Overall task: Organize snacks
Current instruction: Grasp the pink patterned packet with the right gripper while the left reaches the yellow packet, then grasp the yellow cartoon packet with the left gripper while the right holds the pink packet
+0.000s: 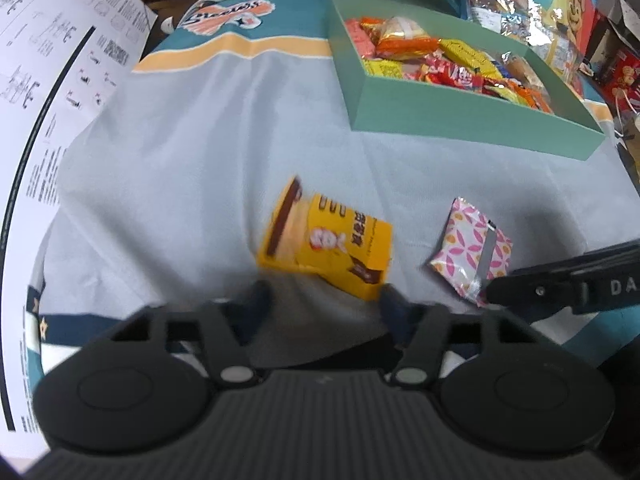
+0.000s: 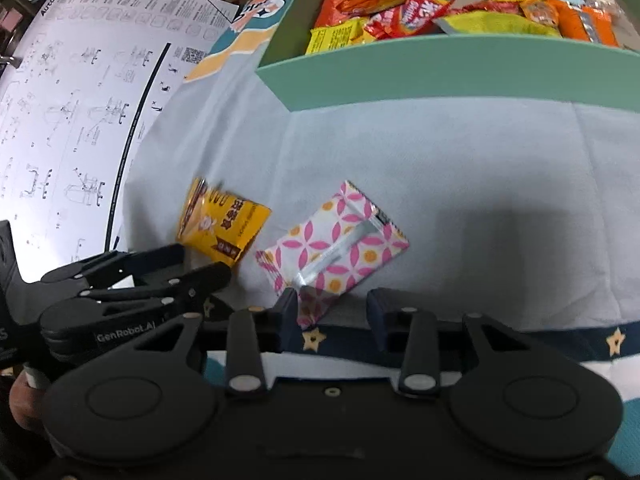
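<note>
A yellow snack box (image 1: 326, 246) lies on the pale cloth (image 1: 200, 160), with my left gripper (image 1: 324, 296) closed on its near end, one fingertip at each near corner. From the right wrist view this left gripper (image 2: 206, 258) sits at the yellow box's (image 2: 224, 224) near edge. A pink-and-white patterned packet (image 2: 334, 246) lies just right of the box. My right gripper (image 2: 332, 304) stands open over the packet's near corner, which touches only the left finger. In the left wrist view the packet (image 1: 474, 246) meets one of the right gripper's fingers (image 1: 560, 280).
A green open box (image 1: 460, 116), also seen close in the right wrist view (image 2: 440, 72), holds several bright snack packs at the back right. A white printed instruction sheet (image 2: 80, 100) covers the left. Foil bags and clutter (image 1: 520, 0) stand behind the box.
</note>
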`<control>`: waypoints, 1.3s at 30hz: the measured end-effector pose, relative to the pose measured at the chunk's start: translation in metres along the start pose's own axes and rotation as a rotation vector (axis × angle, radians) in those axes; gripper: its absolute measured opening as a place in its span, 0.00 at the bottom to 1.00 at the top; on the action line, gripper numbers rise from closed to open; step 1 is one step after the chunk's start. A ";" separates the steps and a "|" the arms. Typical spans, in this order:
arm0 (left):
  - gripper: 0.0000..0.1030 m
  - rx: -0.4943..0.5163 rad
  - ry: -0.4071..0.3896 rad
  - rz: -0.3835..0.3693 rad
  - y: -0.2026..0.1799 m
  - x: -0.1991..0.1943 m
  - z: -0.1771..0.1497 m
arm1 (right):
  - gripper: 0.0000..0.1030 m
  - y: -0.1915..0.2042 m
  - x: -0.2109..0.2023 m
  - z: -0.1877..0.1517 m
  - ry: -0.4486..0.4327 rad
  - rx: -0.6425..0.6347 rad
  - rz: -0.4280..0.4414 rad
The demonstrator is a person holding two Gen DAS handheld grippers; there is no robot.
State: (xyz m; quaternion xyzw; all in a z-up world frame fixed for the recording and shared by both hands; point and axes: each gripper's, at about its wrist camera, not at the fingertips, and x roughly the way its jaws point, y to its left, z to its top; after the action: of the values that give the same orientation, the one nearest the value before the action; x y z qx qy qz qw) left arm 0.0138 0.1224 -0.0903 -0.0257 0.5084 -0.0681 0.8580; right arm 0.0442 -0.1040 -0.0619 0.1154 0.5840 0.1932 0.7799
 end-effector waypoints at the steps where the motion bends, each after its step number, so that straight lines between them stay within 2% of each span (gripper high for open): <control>1: 0.42 0.001 -0.002 -0.013 0.000 0.000 0.001 | 0.38 0.000 0.000 0.003 -0.003 0.002 -0.005; 7: 0.41 -0.008 -0.022 -0.046 -0.003 0.007 0.009 | 0.38 -0.001 0.006 0.019 -0.023 0.033 -0.042; 11: 0.46 -0.059 -0.030 -0.040 0.008 0.010 0.015 | 0.41 0.006 0.009 0.027 -0.026 0.021 -0.074; 12: 0.50 -0.075 -0.033 -0.035 0.013 0.010 0.016 | 0.43 0.008 0.009 0.027 -0.028 0.011 -0.081; 14: 0.53 -0.098 -0.036 -0.030 0.021 0.010 0.016 | 0.56 0.016 0.012 0.027 -0.028 -0.011 -0.087; 17: 0.53 -0.125 -0.036 -0.027 0.031 0.008 0.015 | 0.64 0.029 0.017 0.026 -0.035 -0.062 -0.108; 19: 0.54 -0.144 -0.036 -0.022 0.037 0.007 0.015 | 0.66 0.037 0.021 0.024 -0.043 -0.100 -0.127; 23: 0.55 -0.178 -0.029 -0.029 0.044 0.006 0.015 | 0.66 0.057 0.029 0.016 -0.071 -0.241 -0.214; 25: 0.64 -0.185 -0.026 -0.033 0.043 0.006 0.017 | 0.65 0.068 0.034 0.008 -0.083 -0.317 -0.256; 28: 0.67 -0.189 -0.025 -0.028 0.039 0.007 0.021 | 0.51 0.073 0.033 0.002 -0.108 -0.376 -0.296; 32: 0.75 -0.204 -0.010 -0.024 0.036 0.010 0.025 | 0.49 0.056 0.023 0.006 -0.123 -0.319 -0.287; 39: 0.77 -0.247 0.028 -0.041 0.023 0.024 0.043 | 0.49 0.006 0.000 0.004 -0.178 -0.165 -0.279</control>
State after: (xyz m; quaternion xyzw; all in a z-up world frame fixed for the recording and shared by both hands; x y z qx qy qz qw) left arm 0.0651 0.1411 -0.0925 -0.1408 0.5240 -0.0227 0.8397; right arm 0.0475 -0.0982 -0.0584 -0.0144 0.5051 0.1195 0.8546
